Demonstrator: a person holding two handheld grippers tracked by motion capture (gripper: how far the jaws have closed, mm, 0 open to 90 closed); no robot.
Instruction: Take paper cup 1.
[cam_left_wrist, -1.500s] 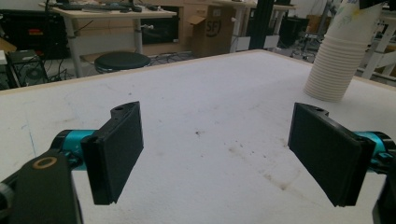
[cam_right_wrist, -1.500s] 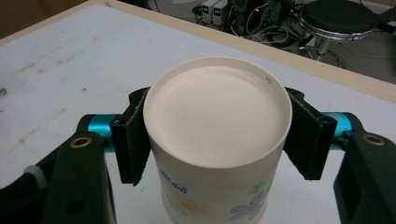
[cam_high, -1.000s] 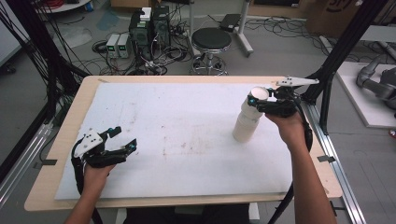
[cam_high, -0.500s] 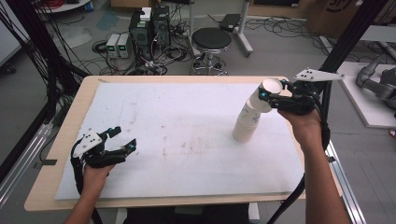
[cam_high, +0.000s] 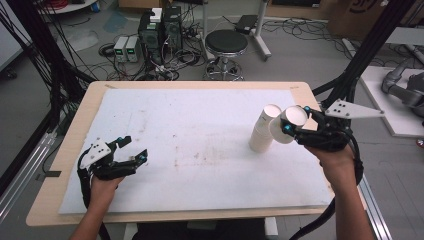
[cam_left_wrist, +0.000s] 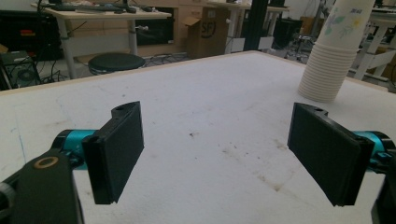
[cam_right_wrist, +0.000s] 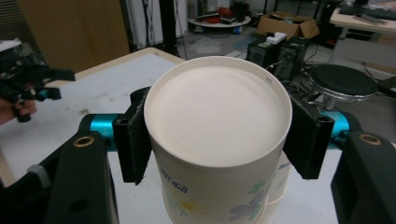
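On the right side of the surface, the right gripper clamps its fingers on a paper cup, tilted beside the stack. Near the front left corner, the left gripper hangs just over the surface, fingers wide and empty.

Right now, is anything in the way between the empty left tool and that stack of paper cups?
Nothing visible. The left tool rests open near the table's left edge, and bare white tabletop stretches to the stack of cups. The right tool holds one cup beside it.
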